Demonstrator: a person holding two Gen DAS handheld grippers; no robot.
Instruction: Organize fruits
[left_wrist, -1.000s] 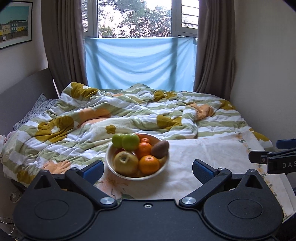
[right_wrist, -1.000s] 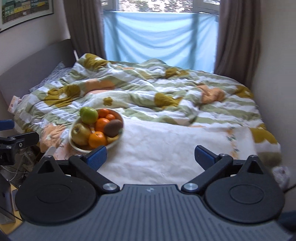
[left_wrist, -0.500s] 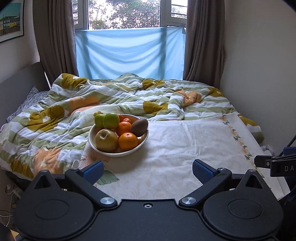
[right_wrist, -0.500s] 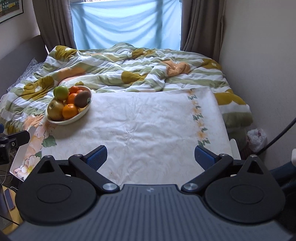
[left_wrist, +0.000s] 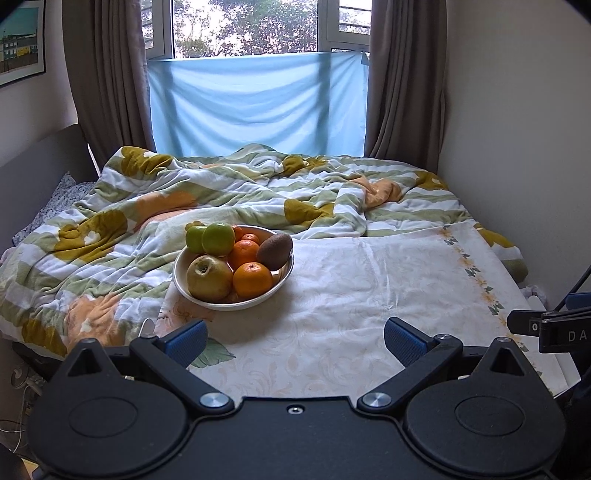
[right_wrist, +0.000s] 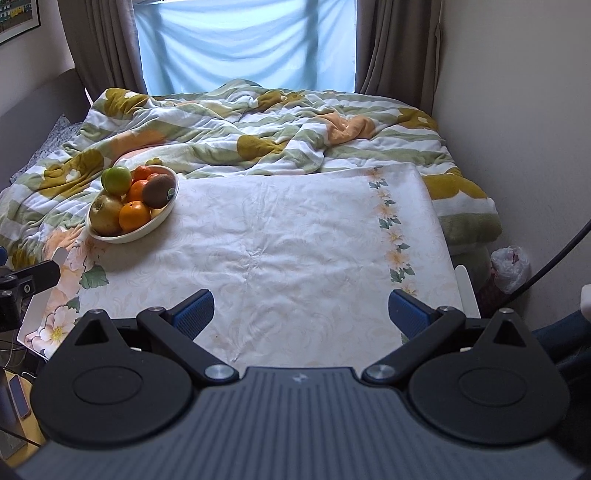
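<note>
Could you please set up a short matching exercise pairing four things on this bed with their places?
Column 1:
1. kiwi
2. yellowish apple
3. green apple
4. bowl

Column 2:
A. on the far left of the fruit pile
B. on the white floral cloth, beside the striped blanket
C. at the near left of the bowl, beside an orange
D. leaning on the bowl's right rim

Pairs: 1-D, 2-C, 3-A, 4-B
</note>
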